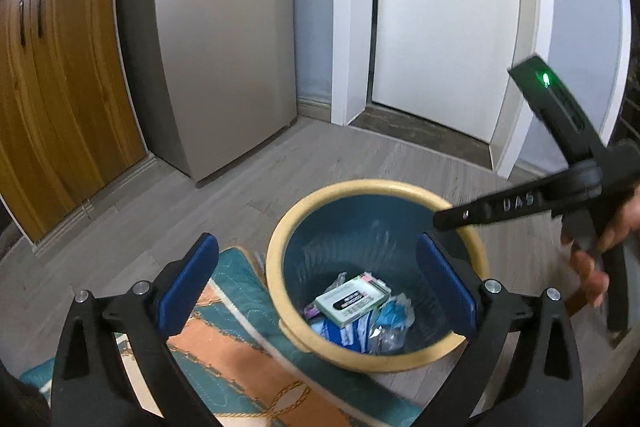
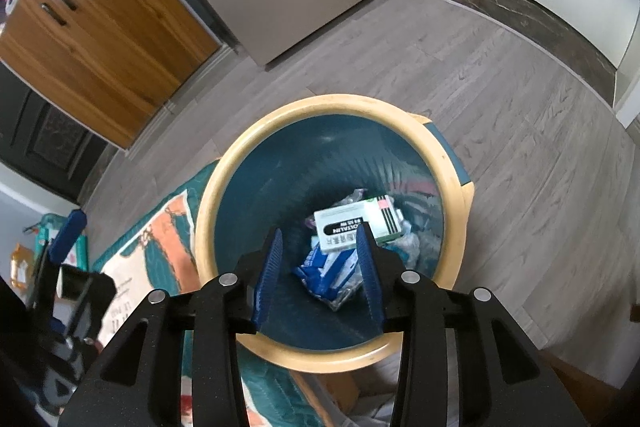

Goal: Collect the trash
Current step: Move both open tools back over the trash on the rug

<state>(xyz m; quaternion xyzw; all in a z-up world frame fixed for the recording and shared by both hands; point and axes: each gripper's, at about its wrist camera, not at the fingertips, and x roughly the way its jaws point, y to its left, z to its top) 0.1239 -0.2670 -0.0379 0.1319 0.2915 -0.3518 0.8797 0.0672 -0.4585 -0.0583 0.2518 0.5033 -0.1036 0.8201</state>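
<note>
Blue-padded fingers of the left gripper (image 1: 316, 283) fill the foreground of the left wrist view, spread as wide as they go with nothing between the pads; they hang over the near rim of the waste bin (image 1: 280, 227). Over the same bin, the right gripper (image 2: 318, 269) points steeply down into the opening, its jaws partly apart and empty, no pad touching anything.

That bin is round, with a thick pale-yellow rim and a dark teal inside wall that shows faint ribbing. It stands on grey wood-look floor (image 2: 500, 107), its near-left edge just beside or slightly over the corner of a teal and orange quilted mat (image 1: 224, 347).

Trash lies at the bottom of the bin: a pale green and white carton (image 2: 356, 225) with a black label band sits on top, tilted; under it lie a blue and white packet (image 2: 320, 271), crumpled clear plastic (image 1: 388, 337) and a scrap of teal wrapper (image 1: 394, 313). A hand (image 1: 600, 251) grips the right tool's handle at the left wrist view's right edge.
</note>
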